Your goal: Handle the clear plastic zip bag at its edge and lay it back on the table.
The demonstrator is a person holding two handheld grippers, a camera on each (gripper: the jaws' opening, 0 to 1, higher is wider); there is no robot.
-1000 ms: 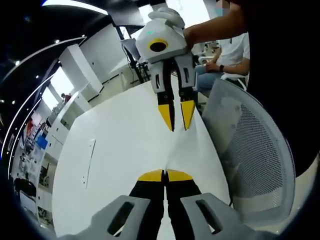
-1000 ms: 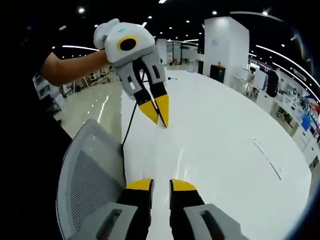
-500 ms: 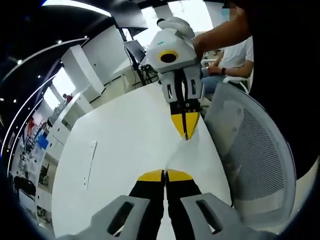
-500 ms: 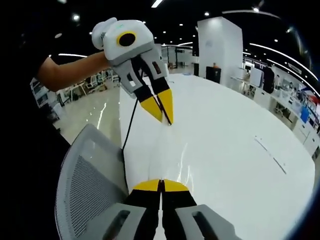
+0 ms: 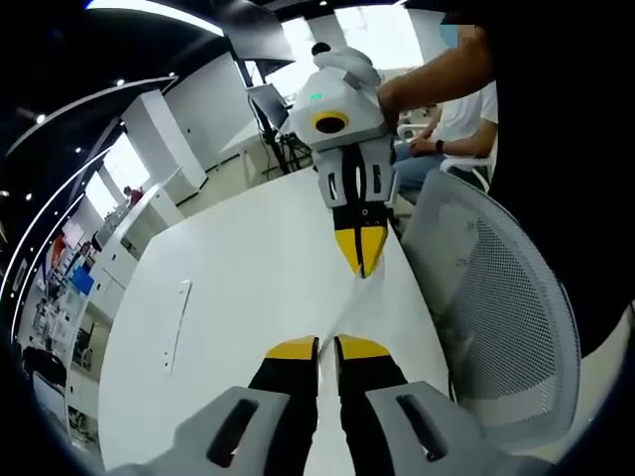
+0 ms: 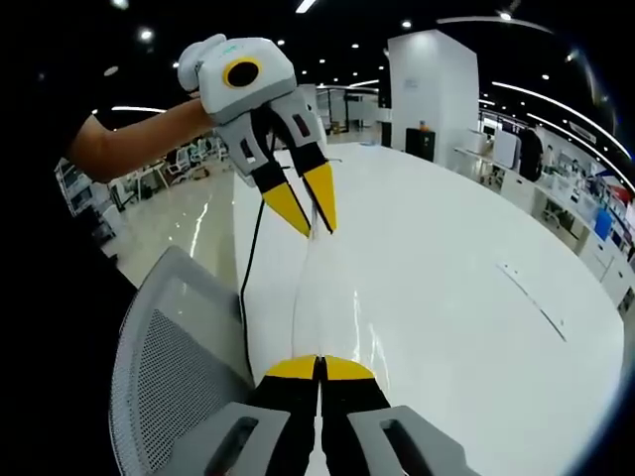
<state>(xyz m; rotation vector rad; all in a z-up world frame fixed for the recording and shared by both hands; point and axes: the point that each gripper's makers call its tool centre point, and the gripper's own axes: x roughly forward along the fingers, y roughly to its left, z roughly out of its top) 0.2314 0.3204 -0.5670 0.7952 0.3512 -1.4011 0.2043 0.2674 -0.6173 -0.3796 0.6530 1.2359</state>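
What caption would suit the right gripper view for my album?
Two handheld grippers, right and left, stretch a clear plastic bag above a white table.

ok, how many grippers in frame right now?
2. The left gripper rises from the bottom of the left gripper view, jaws slightly apart; the right gripper faces it, shut on the clear zip bag.

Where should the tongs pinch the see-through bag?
Pinch the thin flat edge of the clear bag, at one end, coming in level along its length. It is a limp flat sheet, so only an edge fits between the tongs. The right tongs pinch one end that way.
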